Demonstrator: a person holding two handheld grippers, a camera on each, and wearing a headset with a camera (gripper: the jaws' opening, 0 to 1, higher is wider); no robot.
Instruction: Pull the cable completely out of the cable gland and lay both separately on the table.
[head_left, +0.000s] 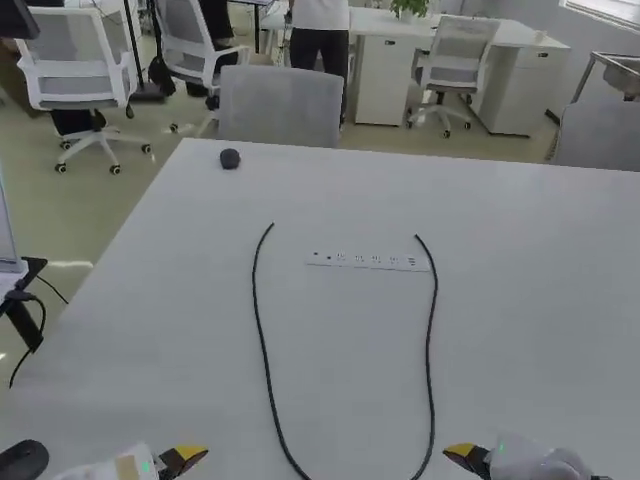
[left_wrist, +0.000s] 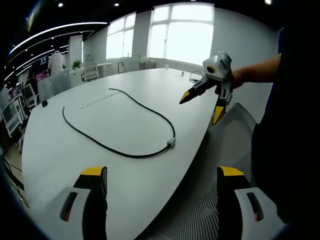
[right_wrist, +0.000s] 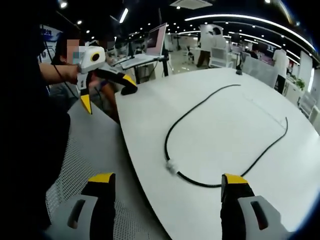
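Left gripper (left_wrist: 161, 172) and right gripper (right_wrist: 168, 178) stood with jaws spread wide, empty. The thin black cable (head_left: 262, 330) lay looped on the white table (head_left: 520, 300), its small pale cable gland (right_wrist: 171, 165) apparently threaded on (near the front edge). An unbraced pull risked dragging both off.

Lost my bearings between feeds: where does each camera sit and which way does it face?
Head view: on the headset, looking down across the table at the cable; left hand-held gripper and right hand-held gripper at bottom corners.
Left gripper view: at the near edge, facing rightward; own open jaws, the right hand-held gripper, the person's forearm.
Right gripper view: mirrored, facing leftward at the left hand-held gripper.
Shared: both gripper views show the cable gland on the cable.
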